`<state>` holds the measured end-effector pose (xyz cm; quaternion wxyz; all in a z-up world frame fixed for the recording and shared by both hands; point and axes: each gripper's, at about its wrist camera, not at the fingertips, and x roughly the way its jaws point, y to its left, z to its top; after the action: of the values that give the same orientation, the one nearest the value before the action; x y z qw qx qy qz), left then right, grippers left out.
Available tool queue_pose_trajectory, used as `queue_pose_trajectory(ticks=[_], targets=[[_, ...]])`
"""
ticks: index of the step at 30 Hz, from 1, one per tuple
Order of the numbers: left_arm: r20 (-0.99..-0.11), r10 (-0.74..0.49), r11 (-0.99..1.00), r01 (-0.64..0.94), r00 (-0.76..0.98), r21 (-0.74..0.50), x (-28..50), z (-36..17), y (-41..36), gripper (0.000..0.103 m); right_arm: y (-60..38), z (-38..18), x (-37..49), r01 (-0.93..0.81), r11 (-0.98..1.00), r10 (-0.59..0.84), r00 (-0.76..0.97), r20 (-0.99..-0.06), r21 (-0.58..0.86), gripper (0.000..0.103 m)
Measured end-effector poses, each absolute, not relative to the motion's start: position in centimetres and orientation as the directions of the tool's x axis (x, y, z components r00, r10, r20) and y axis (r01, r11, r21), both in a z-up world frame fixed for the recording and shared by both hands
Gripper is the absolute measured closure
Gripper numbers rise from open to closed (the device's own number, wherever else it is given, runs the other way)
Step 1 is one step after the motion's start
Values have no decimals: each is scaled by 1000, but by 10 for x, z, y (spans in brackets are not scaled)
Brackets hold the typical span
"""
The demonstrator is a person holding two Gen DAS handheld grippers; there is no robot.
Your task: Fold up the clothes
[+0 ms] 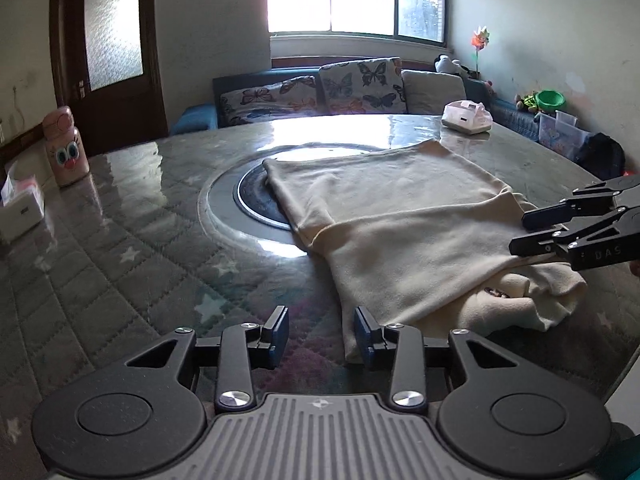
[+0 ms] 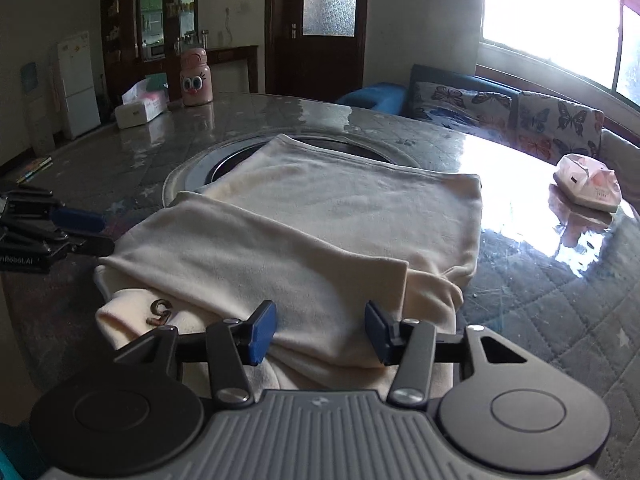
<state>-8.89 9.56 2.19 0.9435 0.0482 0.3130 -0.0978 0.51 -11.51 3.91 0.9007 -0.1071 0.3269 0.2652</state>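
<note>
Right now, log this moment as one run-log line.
stage: mid-fold | cream garment: partly folded on table | left gripper: open, empty, beside garment edge | right gripper: open over near fold

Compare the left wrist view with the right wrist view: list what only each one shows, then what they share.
Only the left wrist view: the green bowl, the pinwheel in the far corner and the black bag.

Only the right wrist view: the white fridge, the glass cabinet and the brown mark on the near fold.

Both: the cream garment partly folded on the table, the pink bottle, the tissue box, the butterfly cushions, the door, and each view catches the other gripper at its edge.
</note>
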Motion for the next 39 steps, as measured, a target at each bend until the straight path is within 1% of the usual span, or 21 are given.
queue_pose_trajectory(ticks=[4,7,12,13,14,18,24,30,32,34,37,39], targets=[[-586,-198,961,274,786,43,-92,32,87,62,-119,45,0,-548,836,404,657,-637,-34,54],[-582,-258,929,363,771,69,-99,37,73,59,-122,43,-3,-551,834,400,652,-644,-39,56],[-585,-371,838,532,721,123,-117,40,46,56,-128,47,-8,-556,831,412,648,-641,-28,61],[-589,-386,821,555,710,130,-119,38,42,55,-128,46,-8,-560,828,417,642,-644,-23,65],[-595,-396,809,572,699,134,-121,36,39,55,-129,44,-9,-564,825,414,640,-647,-30,67],[-611,-413,773,614,675,156,-125,29,28,55,-130,40,-16,-576,815,402,645,-650,-67,68],[-618,-421,752,637,664,171,-122,23,24,55,-136,41,-20,-585,805,391,646,-656,-97,68],[-609,-413,747,634,677,198,-117,16,17,55,-140,50,-28,-600,790,384,645,-661,-127,65],[-602,-411,753,627,685,199,-115,16,17,56,-142,53,-33,-607,781,382,648,-659,-144,59],[-591,-408,755,621,696,210,-115,18,18,56,-143,56,-38,-620,767,382,649,-658,-166,58],[-578,-398,760,609,713,227,-117,19,18,56,-143,58,-46,-644,739,386,644,-660,-197,52],[-570,-390,762,601,723,241,-118,18,18,56,-142,58,-53,-668,709,389,638,-665,-225,51]])
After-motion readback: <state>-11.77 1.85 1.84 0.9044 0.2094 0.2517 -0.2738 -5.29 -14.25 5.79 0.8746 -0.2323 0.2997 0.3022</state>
